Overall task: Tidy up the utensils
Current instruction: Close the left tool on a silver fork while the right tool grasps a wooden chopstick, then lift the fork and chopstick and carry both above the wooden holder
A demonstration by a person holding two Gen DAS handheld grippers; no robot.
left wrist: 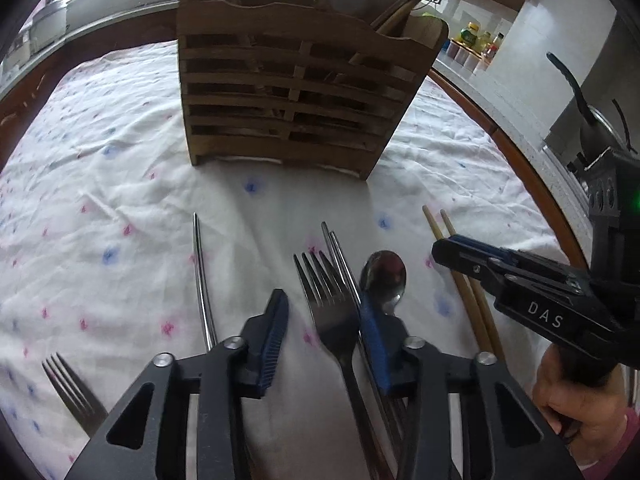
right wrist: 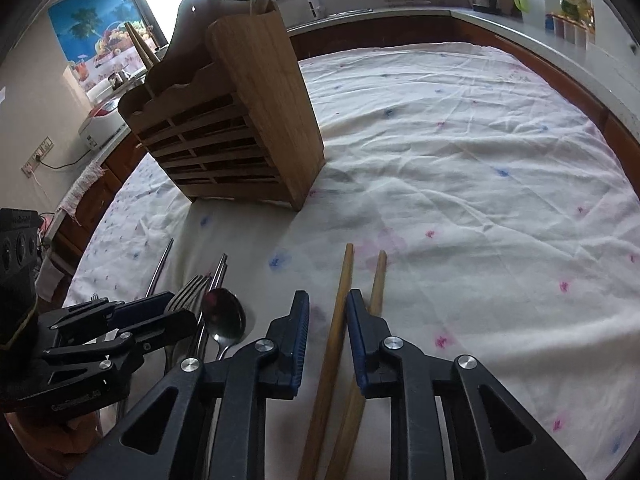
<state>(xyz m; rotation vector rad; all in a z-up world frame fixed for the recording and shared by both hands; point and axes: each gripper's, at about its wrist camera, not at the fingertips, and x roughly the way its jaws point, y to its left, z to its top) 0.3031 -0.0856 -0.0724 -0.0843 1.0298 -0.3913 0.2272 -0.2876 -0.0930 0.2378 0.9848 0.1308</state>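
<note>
A wooden slatted utensil holder stands upright on the cloth, with chopsticks and metal handles sticking out; it also shows in the right wrist view. My left gripper is open just above a steel fork, its jaws straddling the fork. A spoon, metal chopsticks and a single metal chopstick lie beside it. My right gripper is open around one wooden chopstick; the second one lies just outside its right finger.
A second fork lies at the lower left. The round table carries a wrinkled white cloth with pink and blue marks. A kitchen counter with bottles and a kettle runs behind the table.
</note>
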